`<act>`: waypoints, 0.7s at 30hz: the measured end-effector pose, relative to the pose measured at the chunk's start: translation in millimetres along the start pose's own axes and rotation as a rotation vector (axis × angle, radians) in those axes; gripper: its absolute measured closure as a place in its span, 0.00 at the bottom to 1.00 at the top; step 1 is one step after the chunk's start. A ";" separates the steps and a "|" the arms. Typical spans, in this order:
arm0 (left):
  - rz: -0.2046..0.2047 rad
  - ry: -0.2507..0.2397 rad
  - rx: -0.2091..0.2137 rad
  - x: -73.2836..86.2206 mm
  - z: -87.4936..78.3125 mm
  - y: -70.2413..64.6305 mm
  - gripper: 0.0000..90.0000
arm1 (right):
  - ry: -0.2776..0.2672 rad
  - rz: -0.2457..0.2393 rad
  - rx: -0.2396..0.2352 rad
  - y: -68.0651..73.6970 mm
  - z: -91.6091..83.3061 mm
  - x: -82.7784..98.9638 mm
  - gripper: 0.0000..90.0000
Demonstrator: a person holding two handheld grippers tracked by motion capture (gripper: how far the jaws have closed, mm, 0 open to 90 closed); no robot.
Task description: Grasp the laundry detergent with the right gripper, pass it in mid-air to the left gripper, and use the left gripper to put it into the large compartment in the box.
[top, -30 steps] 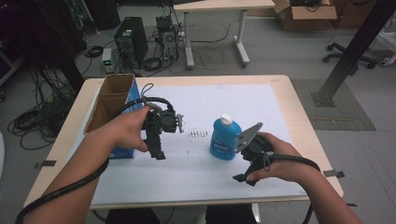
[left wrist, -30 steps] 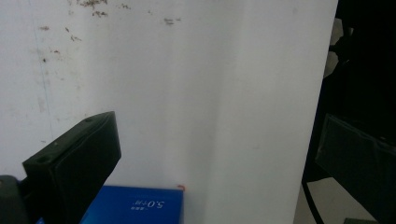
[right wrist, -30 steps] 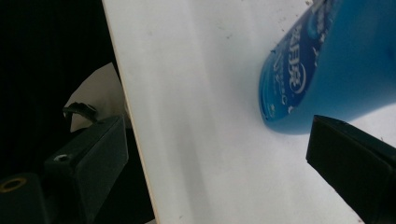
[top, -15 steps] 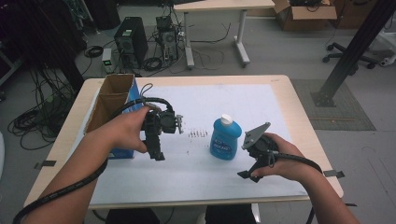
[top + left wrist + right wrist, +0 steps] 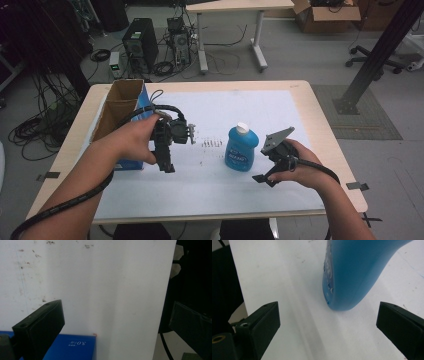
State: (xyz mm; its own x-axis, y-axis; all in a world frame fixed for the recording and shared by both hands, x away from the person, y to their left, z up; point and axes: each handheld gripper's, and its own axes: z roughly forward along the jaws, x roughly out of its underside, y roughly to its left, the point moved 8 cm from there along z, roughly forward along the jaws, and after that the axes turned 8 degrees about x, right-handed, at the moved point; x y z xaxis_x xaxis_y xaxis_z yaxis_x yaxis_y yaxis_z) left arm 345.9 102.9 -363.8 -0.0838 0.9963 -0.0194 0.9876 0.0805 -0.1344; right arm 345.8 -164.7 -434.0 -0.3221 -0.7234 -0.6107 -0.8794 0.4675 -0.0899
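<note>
Now the right tool [image 5: 264, 176], jaws spread, has backed off the blue bottle [image 5: 241, 149].

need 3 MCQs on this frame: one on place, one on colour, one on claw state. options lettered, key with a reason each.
1. Where does the blue bottle stand?
A. inside the cardboard box
B. on the white sheet, between the two claws
C. on the floor

2. What colour is the bottle's cap?
A. white
B. red
C. black

3. How is the right claw?
A. shut on the bottle
B. shut on nothing
C. open, short of the bottle

Key: 1 B, since the high view shows it upright on the white sheet, with the left claw on one side and the right claw on the other. 2 A, the cap at the top is white. 3 C, the right gripper view shows the jaws wide apart with the bottle ahead of them, untouched.
</note>
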 end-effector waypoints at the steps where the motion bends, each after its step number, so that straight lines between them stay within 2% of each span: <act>1: 0.004 0.001 -0.002 0.3 -1.5 -0.8 0.00 | -0.009 0.001 -0.002 -0.7 0.8 -0.6 0.05; 8: 0.015 0.007 -0.007 1.4 -4.2 -8.2 0.00 | -0.031 0.005 -0.013 -2.6 11.5 -1.1 0.05; 21: 0.018 0.019 -0.003 5.4 -3.4 -16.0 0.00 | -0.069 0.052 -0.004 -10.5 22.8 3.0 0.04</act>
State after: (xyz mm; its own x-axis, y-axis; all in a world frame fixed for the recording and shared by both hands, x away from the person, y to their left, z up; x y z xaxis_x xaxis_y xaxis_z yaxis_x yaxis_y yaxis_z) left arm 330.1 107.1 -358.4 -0.0640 0.9979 -0.0030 0.9893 0.0631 -0.1316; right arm 362.1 -160.1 -452.9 -0.3431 -0.6613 -0.6671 -0.8634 0.5016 -0.0532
